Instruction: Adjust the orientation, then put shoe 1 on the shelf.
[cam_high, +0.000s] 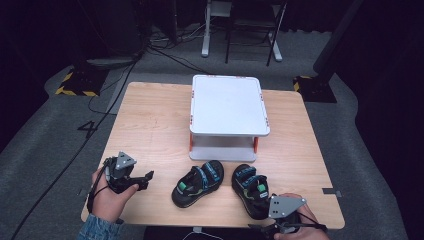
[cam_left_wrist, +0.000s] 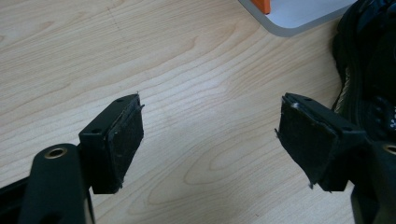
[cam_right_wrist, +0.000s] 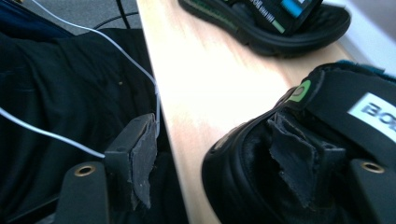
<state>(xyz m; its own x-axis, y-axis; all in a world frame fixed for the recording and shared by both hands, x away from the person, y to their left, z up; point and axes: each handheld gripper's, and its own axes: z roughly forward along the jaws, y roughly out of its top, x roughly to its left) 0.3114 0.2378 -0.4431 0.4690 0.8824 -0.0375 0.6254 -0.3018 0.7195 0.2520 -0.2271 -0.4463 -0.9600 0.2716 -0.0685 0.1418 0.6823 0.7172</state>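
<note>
Two black sandals with blue and green straps lie near the table's front edge, one at the left (cam_high: 198, 183) and one at the right (cam_high: 251, 192). My left gripper (cam_high: 146, 179) rests low over bare wood to the left of them, open with nothing between its pads (cam_left_wrist: 210, 140). The left sandal's side (cam_left_wrist: 369, 70) lies just beyond one pad. My right gripper (cam_high: 262, 220) is at the right sandal's heel, open (cam_right_wrist: 219, 154). One of its jaws reaches into the sandal's heel end (cam_right_wrist: 336, 102). The other hangs off the table edge.
A white two-level stand (cam_high: 227, 107) with orange posts stands at the middle back of the wooden table (cam_high: 150, 120), and its base (cam_left_wrist: 299, 18) lies just behind the sandals. The person's dark clothing and white cable (cam_right_wrist: 70, 93) lie below the front edge.
</note>
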